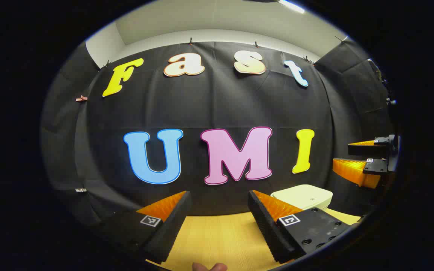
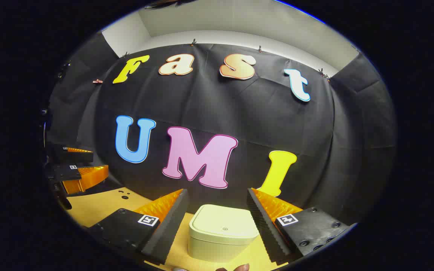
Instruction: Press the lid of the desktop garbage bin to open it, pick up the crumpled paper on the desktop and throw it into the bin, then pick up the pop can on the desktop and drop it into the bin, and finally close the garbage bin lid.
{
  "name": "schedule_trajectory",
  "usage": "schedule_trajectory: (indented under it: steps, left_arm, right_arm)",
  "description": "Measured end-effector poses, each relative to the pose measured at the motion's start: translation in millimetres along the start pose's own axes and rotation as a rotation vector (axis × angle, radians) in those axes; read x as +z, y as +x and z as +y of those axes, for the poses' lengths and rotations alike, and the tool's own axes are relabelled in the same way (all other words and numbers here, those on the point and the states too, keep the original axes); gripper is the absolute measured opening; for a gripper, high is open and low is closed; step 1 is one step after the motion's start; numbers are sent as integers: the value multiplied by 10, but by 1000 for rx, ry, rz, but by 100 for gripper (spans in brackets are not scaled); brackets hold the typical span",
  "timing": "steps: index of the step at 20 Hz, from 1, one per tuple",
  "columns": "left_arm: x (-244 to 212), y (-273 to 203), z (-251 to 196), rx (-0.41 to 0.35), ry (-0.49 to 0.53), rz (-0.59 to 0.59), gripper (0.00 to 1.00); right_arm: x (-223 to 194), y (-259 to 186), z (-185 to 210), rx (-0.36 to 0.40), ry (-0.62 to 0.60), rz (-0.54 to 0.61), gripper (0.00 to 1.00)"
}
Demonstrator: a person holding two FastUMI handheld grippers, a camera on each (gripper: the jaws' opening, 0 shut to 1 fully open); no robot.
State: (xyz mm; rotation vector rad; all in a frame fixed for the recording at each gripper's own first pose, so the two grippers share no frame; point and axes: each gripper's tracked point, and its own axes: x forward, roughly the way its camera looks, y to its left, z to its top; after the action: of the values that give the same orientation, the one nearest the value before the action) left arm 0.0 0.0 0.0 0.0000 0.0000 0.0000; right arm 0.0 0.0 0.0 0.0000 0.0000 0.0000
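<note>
Nothing looks done yet: the pale cream square plastic bin [image 2: 222, 231] sits lid down on the wooden bench [image 2: 100, 207], just ahead of my spread, empty right tool [image 2: 217, 216], while my left tool [image 1: 219, 214] hangs spread and empty to its left.

The desk [image 2: 100, 205] has a pale yellow wood-grain top that runs back to the black cloth wall. A bin [image 2: 220, 233] stands directly on it, cream-white, squarish with rounded corners, its lid down flat and a small round mark near the lid's front edge. In the left gripper view the same bin [image 1: 303, 196] sits toward the desk's [image 1: 220, 237] right side, close to the wall. A few small dark spots [image 2: 123, 194] mark the top near its far left part.
</note>
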Motion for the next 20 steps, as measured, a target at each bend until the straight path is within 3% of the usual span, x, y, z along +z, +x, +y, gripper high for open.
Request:
schedule_trajectory:
  steps: [7,20]
  left_arm:
    - [-17,25,2,-2,20,5,97]
    - [-39,45,7,6,18,9,98]
  right_arm:
    - [-14,88,112,47,-3,-1,97]
    - [22,145,122,52,-4,-7,98]
